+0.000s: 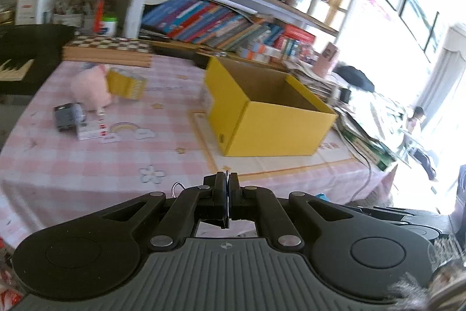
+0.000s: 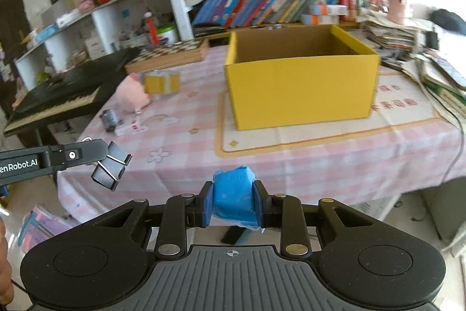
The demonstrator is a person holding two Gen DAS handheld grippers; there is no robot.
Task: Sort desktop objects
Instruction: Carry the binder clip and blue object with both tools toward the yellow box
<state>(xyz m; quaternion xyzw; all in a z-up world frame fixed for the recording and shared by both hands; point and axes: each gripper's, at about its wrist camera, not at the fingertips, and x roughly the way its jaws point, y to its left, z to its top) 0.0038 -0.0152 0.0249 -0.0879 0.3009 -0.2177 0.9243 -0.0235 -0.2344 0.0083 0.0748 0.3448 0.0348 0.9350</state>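
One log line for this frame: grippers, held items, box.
left gripper: shut on binder clip | right gripper: shut on blue object | yellow box: open, on table

Two grippers are up over the near edge: the left gripper [image 2: 109,165] carries two black binder clips [image 2: 112,165], the right gripper [image 2: 233,201] one blue lump [image 2: 233,194]. On the worktop [image 2: 186,165] I count one yellow box [image 2: 300,89], one pink plush toy [image 2: 132,95], one yellow tin [image 2: 161,82], one small grey roll [image 2: 109,118], one white card [image 2: 129,129] and one chessboard [image 2: 169,51]. One keyboard [image 2: 55,101] stands beside it.
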